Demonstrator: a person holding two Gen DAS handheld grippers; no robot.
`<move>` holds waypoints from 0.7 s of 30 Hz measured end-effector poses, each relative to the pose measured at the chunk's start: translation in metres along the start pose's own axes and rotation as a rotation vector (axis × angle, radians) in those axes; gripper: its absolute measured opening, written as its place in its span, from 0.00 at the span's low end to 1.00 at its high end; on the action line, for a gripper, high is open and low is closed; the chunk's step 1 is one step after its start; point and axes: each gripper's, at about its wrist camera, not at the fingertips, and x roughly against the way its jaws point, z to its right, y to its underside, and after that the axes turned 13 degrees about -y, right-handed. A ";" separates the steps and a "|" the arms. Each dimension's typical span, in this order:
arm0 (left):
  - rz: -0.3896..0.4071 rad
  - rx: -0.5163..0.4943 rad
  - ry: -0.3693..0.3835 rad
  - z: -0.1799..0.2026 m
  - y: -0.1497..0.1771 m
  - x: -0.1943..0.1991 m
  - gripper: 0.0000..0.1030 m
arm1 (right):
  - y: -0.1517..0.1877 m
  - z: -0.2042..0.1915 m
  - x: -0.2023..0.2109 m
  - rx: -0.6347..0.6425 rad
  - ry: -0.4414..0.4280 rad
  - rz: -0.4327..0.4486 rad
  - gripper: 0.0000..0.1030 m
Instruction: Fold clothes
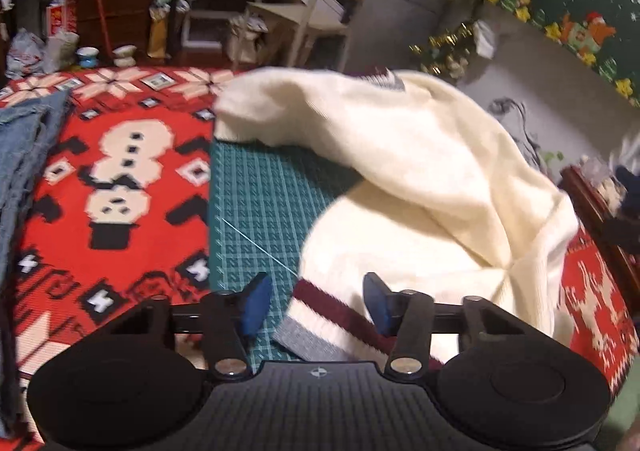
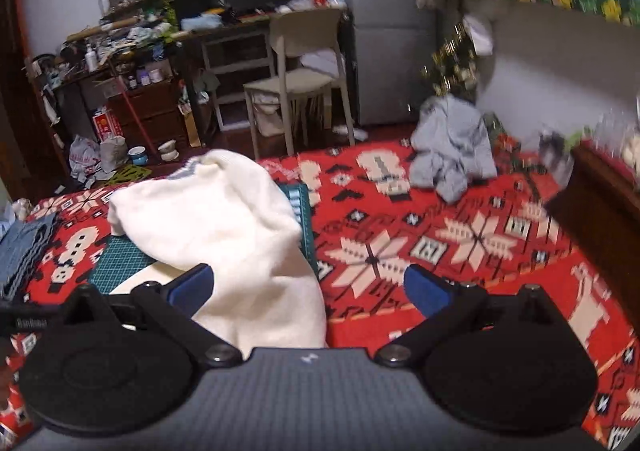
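Observation:
A cream knit sweater with a maroon and grey striped hem lies bunched on a green cutting mat over a red patterned blanket. My left gripper is open, its blue pads on either side of the striped hem, not closed on it. In the right wrist view the sweater lies in a heap in front of my right gripper, which is wide open and empty; the cloth lies between its fingers, nearer the left pad.
Folded denim lies at the blanket's left edge. A crumpled grey garment sits on the red blanket at the far right. A dark wooden bed frame borders the right. A chair and cluttered desk stand beyond.

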 end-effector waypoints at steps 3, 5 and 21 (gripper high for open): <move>-0.003 -0.053 -0.028 0.009 0.002 0.000 0.43 | -0.002 0.014 -0.008 -0.091 -0.003 -0.078 0.99; -0.001 -0.058 -0.037 0.012 0.003 0.000 0.44 | 0.000 0.023 -0.013 -0.159 -0.017 -0.135 0.99; 0.062 0.082 -0.096 -0.007 0.004 0.021 0.06 | 0.031 0.022 -0.025 -0.381 -0.187 -0.375 0.31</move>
